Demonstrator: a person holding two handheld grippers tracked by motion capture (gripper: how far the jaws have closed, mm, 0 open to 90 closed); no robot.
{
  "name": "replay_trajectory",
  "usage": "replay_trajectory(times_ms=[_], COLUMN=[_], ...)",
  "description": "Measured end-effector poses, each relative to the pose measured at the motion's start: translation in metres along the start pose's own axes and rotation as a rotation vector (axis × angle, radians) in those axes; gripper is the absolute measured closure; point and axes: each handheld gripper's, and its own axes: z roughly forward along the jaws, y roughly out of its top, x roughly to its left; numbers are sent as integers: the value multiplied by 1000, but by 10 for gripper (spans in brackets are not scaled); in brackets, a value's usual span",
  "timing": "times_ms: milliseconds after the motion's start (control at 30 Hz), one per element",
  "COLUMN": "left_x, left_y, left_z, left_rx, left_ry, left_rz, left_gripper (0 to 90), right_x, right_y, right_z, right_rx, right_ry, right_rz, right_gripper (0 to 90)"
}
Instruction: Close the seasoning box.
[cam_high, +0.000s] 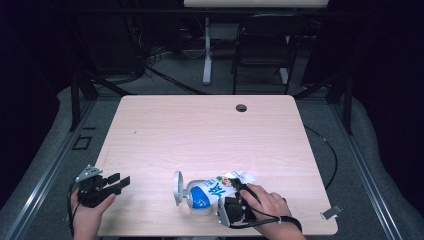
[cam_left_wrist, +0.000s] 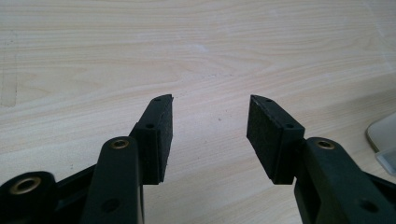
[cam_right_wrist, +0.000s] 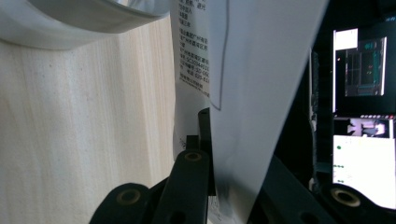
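I have the right gripper (cam_high: 239, 196) at the near edge of the table (cam_high: 200, 130), just right of the middle, and it is pinching a soft pouch (cam_high: 212, 191). In the high view the pouch lies on its side on the wood, stretched from left to right. Its body is white with a broad blue patch and white lettering, and the end nearest my right hand (cam_high: 267, 202) carries a small splash of green, red and yellow print with a crumpled white edge. At its left end there is a pale grey, rounded disc-like part (cam_high: 177, 188) standing on edge; I cannot tell whether that is a cap or a base.

From the right gripper view, the pouch (cam_right_wrist: 252, 84) shows as a flat sheet of white film running up between my jaws, which are pressed together on it. A block of small black printed text sits on the white, too fine for me to read, with a thin outlined box beside it. A pale rounded rim (cam_right_wrist: 70, 23) curves across the top left of that view, above the wood grain.

My left gripper (cam_high: 117, 182) is at the near left corner of the table, well apart from the pouch. In the left gripper view its jaws are spread, with bare wood between the black pads (cam_left_wrist: 266, 135) and nothing in them.
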Motion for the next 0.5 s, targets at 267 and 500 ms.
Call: replay_trajectory(times_ms=[267,500], left_x=[-4,-7], left_y=[1,1], left_z=[-1,-1], left_rx=[1,-2], left_ry=[-5,-7], left_rz=[15,26], left_gripper=[509,507], right_x=[0,-3], right_y=[-9,-15], right_z=[-1,0], right_rx=[-25,-58], right_ry=[24,47], right_rz=[113,252], right_gripper=[900,900])
